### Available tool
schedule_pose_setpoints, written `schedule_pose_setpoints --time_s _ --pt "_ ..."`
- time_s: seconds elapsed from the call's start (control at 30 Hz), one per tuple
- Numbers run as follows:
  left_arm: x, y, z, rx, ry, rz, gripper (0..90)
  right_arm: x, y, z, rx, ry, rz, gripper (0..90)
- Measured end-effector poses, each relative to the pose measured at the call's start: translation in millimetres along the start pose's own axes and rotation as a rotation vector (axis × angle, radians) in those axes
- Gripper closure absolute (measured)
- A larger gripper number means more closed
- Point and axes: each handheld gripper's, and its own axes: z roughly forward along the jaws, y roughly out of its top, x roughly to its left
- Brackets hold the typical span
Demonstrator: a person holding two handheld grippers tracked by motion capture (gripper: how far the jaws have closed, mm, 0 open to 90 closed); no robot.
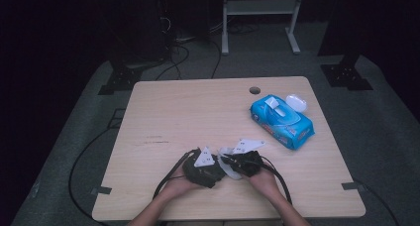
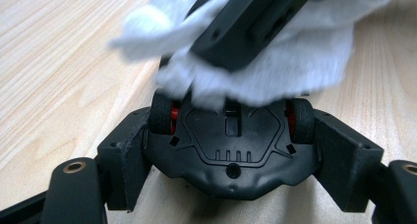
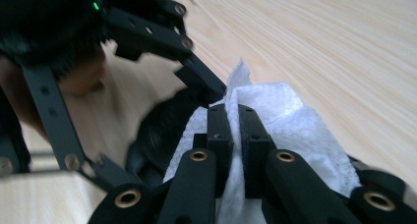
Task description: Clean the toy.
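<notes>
Left tool (image 2: 231,150) clamps one toy car (image 2: 231,145); right tool (image 3: 235,130) pinches one wipe (image 3: 290,121).

Toy car (image 2: 231,150): black plastic, underside showing, black wheels with red hubs; lower centre of the left gripper view, on pale wood.

Wet wipe (image 3: 290,121): white, crumpled, draped over the car; low centre-right of the right gripper view.

Light wooden table (image 1: 198,112) with a cable hole (image 1: 254,90), grey carpet (image 1: 391,132), white metal frame (image 1: 260,8), dark room
</notes>
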Motion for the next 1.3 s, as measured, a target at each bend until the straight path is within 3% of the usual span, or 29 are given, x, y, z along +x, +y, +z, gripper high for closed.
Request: schedule_pose_setpoints --time_s 0.1,0.23,0.27,0.33,0.47,0.5,0.57,0.67,0.7,0.77,0.83,0.93,0.97,1.0,1.1,1.13,1.23,1.3 --pt "-0.3 0.1 0.4 -0.001 0.005 -0.003 23.9 3.9 -3.1 -2.8 0.003 0.011 0.002 85.3" --pt "1.0 -0.6 -0.4 0.007 0.014 -0.001 23.9 18.2 -0.9 6.7 -0.005 0.108 0.000 85.3" --pt "1.0 -1.0 -0.6 0.008 0.018 0.004 23.9 23.7 -0.2 9.8 0.005 0.126 -0.025 85.3" --pt "1.3 -1.4 -1.3 0.008 0.016 0.000 23.9 25.1 0.9 9.8 0.013 0.122 -0.051 85.3" --pt "2.5 -2.2 -1.2 0.001 0.015 -0.007 23.9 14.9 -1.4 2.8 0.019 0.106 -0.035 85.3" --pt "3.9 -2.0 -1.5 0.000 0.013 -0.012 23.9 5.3 -5.2 -6.3 0.031 0.053 -0.033 85.3" --pt "3.0 -1.9 -0.7 0.000 0.019 -0.011 23.9 3.1 -7.4 -10.2 0.032 0.046 -0.020 85.3" --pt "2.6 -1.7 -0.3 0.002 0.021 -0.007 23.9 11.5 -9.2 -5.8 0.018 0.100 -0.010 85.3" --pt "2.1 -1.8 -0.1 0.007 0.025 0.000 23.9 15.5 -8.8 -3.8 0.021 0.108 -0.030 85.2" --pt "2.6 -1.7 -0.7 0.003 0.020 -0.009 23.9 17.6 -6.9 -3.2 0.030 0.106 -0.053 85.3" --pt "3.1 -1.9 -1.0 0.003 0.019 -0.012 23.9 14.9 -6.9 -4.5 0.030 0.104 -0.045 85.3" --pt "4.8 -3.0 -2.3 0.001 0.016 -0.013 23.9 -8.3 -12.6 -18.6 0.028 0.022 0.004 85.3" --pt "4.8 -3.0 -2.3 0.001 0.016 -0.013 23.9 -8.3 -12.6 -18.6 0.028 0.022 0.004 85.3" --pt "5.3 -2.9 -2.4 0.002 0.015 -0.018 23.9 -17.7 -15.5 -25.0 0.028 -0.008 0.003 85.4" --pt "5.9 -3.1 -2.5 0.002 0.014 -0.016 23.9 -28.5 -20.2 -35.6 0.045 -0.087 -0.004 85.4" --pt "5.5 -3.0 -2.1 0.001 0.014 -0.013 23.9 -30.9 -22.5 -38.4 0.044 -0.093 0.011 85.4" --pt "4.6 -2.4 -1.4 0.001 0.014 -0.010 23.9 -29.1 -24.1 -39.3 0.033 -0.081 0.020 85.3" --pt "4.6 -2.1 -1.2 0.001 0.013 -0.012 23.9 -21.6 -21.7 -34.2 0.020 -0.023 0.026 85.3"
